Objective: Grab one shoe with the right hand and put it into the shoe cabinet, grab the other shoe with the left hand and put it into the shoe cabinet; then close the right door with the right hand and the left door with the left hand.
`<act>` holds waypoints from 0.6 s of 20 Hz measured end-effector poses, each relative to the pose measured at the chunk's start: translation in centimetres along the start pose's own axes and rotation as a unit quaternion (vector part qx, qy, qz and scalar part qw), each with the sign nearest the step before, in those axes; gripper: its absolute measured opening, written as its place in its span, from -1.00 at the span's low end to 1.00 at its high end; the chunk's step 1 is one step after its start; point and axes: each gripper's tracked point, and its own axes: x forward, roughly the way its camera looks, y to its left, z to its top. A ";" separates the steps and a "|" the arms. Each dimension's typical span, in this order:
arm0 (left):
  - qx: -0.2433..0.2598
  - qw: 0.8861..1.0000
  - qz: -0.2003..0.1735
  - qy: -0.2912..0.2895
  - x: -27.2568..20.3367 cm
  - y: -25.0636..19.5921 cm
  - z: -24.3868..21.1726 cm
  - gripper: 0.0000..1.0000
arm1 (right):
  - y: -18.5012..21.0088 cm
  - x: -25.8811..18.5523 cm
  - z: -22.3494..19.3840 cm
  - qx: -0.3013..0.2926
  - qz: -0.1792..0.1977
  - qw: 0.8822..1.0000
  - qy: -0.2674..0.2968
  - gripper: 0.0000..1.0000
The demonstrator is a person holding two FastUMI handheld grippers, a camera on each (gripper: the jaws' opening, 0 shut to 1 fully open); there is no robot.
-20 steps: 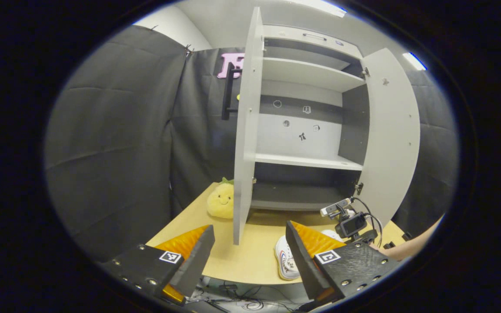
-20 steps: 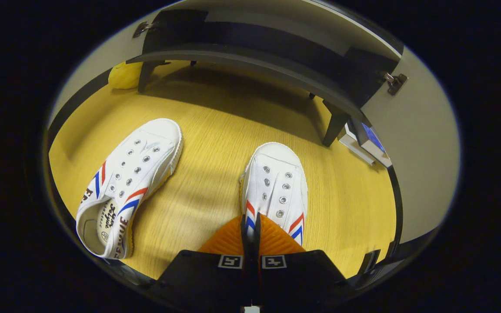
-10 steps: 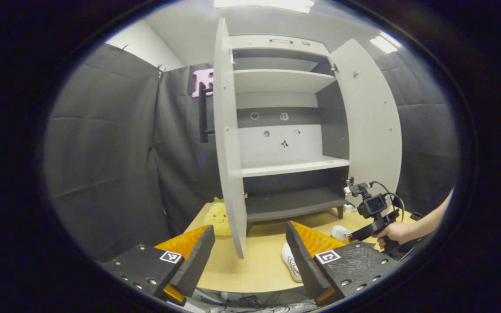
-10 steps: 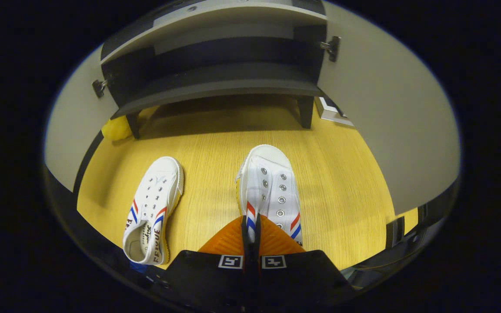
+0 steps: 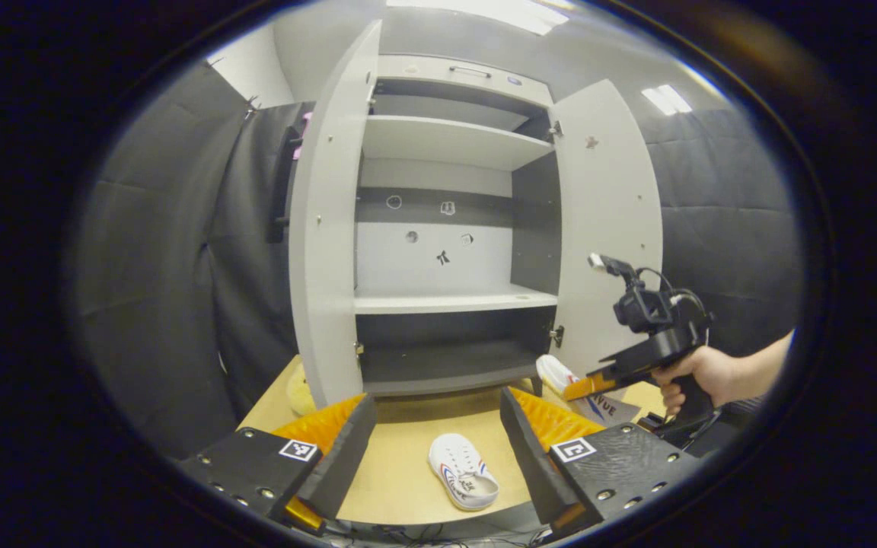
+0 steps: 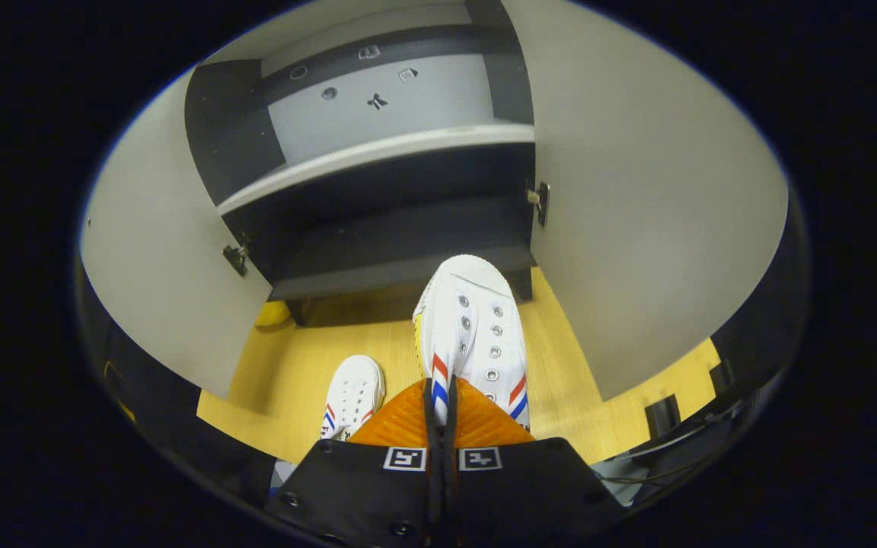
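Observation:
My right gripper (image 6: 438, 396) is shut on the side wall of a white shoe (image 6: 473, 335) with red and blue stripes, held above the table with its toe pointing at the cabinet's dark bottom shelf (image 6: 400, 243). In the left gripper view that shoe (image 5: 568, 380) hangs from the right gripper (image 5: 587, 387) next to the right door (image 5: 610, 228). The other white shoe (image 5: 463, 470) lies on the wooden table (image 5: 400, 472); it also appears as the second shoe (image 6: 351, 392). My left gripper (image 5: 435, 426) stands open above the table's front edge. Both doors, with the left door (image 5: 324, 251), stand open.
A yellow plush toy (image 5: 300, 392) sits on the table behind the left door. A person's hand (image 5: 701, 377) holds the right gripper at the right. The cabinet has a white middle shelf (image 5: 446, 302) and an upper shelf (image 5: 446, 141), both bare.
The right gripper has lifted its shoe off the table and carried it up toward the bottom shelf. The left gripper view has swung so the cabinet sits more centred.

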 end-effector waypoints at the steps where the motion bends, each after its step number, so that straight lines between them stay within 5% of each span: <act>1: 0.007 1.000 0.000 -0.003 0.3 0.2 0.3 0.83 | 0.3 -0.9 1.8 -0.011 0.002 1.000 -0.019 -0.97; 12: -0.004 1.000 0.012 -0.008 1.9 0.8 2.8 0.83 | 3.3 -4.0 21.0 -0.069 0.026 0.980 -0.184 -1.00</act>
